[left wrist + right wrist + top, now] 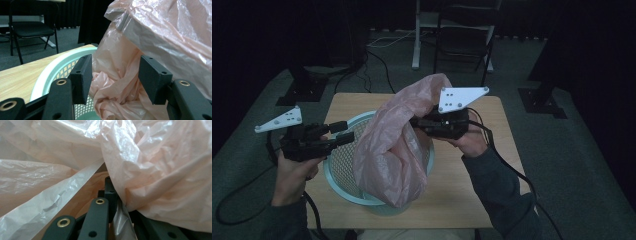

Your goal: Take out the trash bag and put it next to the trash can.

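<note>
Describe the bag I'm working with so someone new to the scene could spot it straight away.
Start at the small wooden table in the middle of the grey floor, and find the pale green mesh basket on it. The pink plastic bag hangs crumpled over and into that basket, one edge pinched in the right gripper. It is the one thin, glossy, translucent pink thing among dark gear.
</note>
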